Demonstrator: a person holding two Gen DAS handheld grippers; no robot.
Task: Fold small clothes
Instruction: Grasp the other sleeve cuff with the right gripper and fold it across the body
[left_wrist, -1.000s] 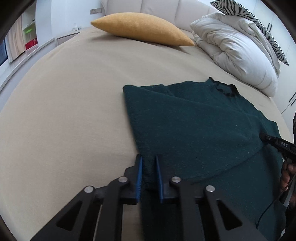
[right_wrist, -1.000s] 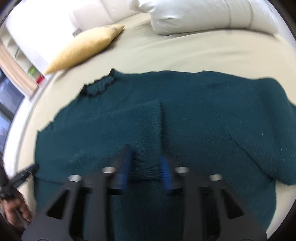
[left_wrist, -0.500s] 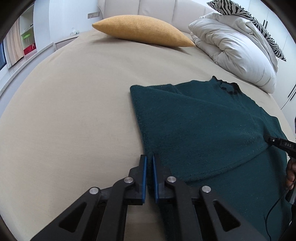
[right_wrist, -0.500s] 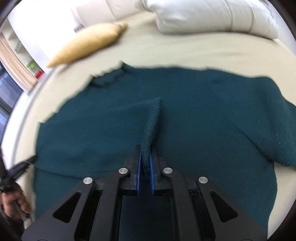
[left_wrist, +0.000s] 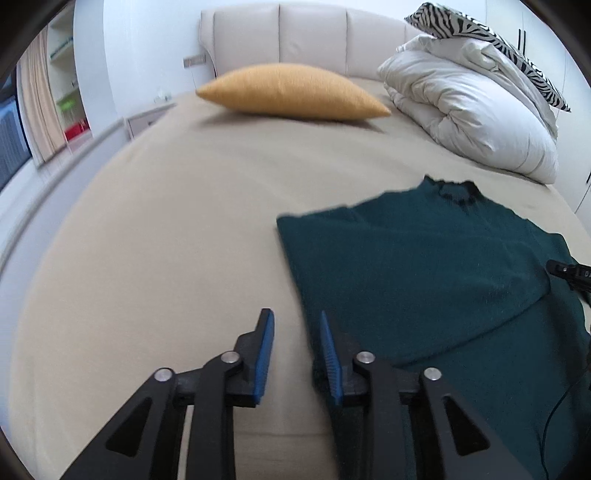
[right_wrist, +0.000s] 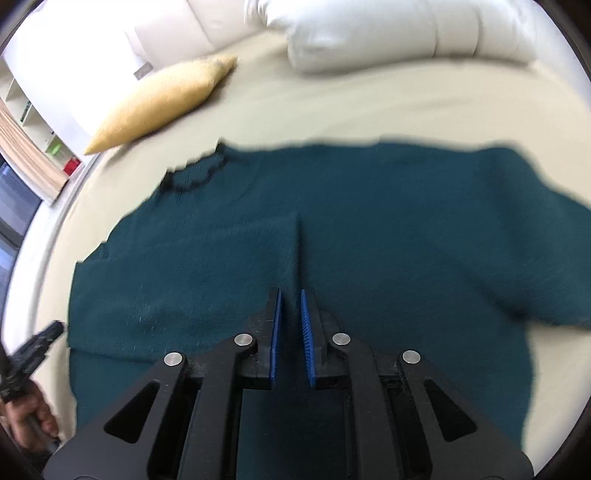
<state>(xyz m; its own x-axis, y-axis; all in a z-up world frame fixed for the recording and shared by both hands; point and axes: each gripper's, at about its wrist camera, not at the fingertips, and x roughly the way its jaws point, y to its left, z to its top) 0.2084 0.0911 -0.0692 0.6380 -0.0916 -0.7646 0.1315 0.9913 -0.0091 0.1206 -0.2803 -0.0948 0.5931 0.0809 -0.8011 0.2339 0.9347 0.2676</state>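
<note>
Hovering low over the beige bed (left_wrist: 155, 258), the left gripper (left_wrist: 295, 347) stands released with bare sheet between its blue pads, just off the folded left edge of the dark green sweater (left_wrist: 424, 280), which lies flat at about three o'clock from it. The right gripper (right_wrist: 291, 332) is parted slightly and empty above the sleeve laid over the sweater's middle. One side fold looks done, so I'd expect the right sleeve, out at two o'clock, to need pinching and bringing inward.
</note>
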